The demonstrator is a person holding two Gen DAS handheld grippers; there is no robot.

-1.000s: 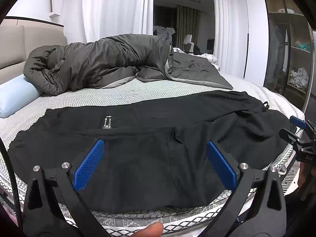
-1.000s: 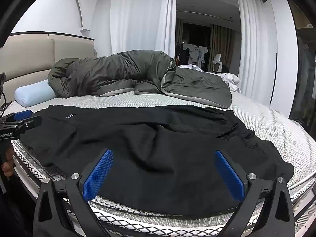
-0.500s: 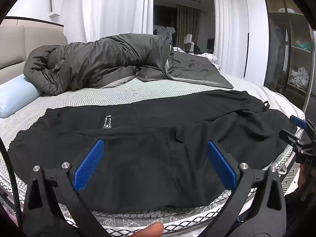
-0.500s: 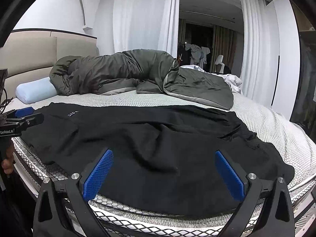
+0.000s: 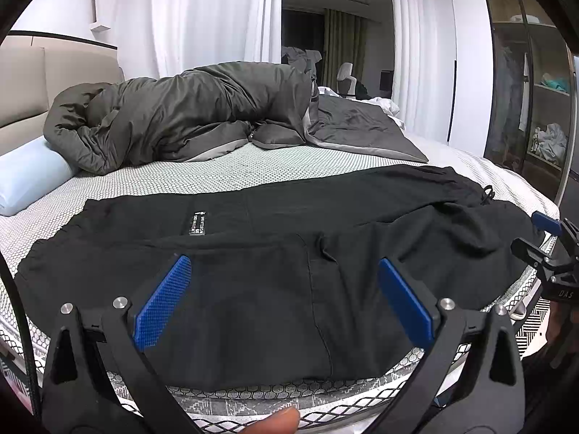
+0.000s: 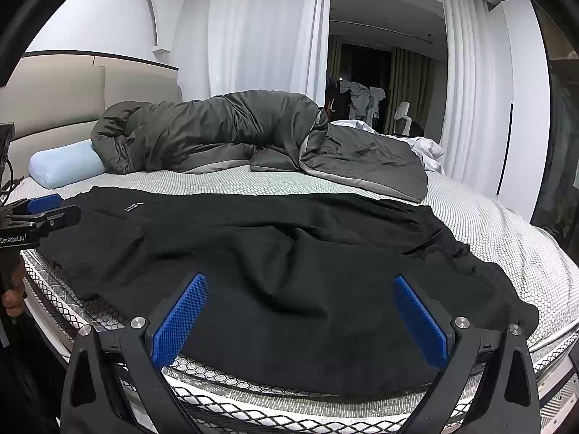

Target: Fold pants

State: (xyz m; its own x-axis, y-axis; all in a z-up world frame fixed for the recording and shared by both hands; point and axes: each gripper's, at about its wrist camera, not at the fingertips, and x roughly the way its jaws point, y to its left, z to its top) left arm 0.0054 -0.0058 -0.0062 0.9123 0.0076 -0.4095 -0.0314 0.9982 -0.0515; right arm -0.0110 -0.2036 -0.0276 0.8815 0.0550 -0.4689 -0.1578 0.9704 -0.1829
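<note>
We hold the left hand-held gripper [image 5: 284, 302] and right hand-held gripper [image 6: 300, 320] spread wide, empty, above the near edge of the pants [image 5: 289, 260] lying across the bed [image 5: 231, 166]. We should pinch both layers at the hem, toward nine o'clock, and at the waistband, toward three. Black folds blur the leg edges.
</note>
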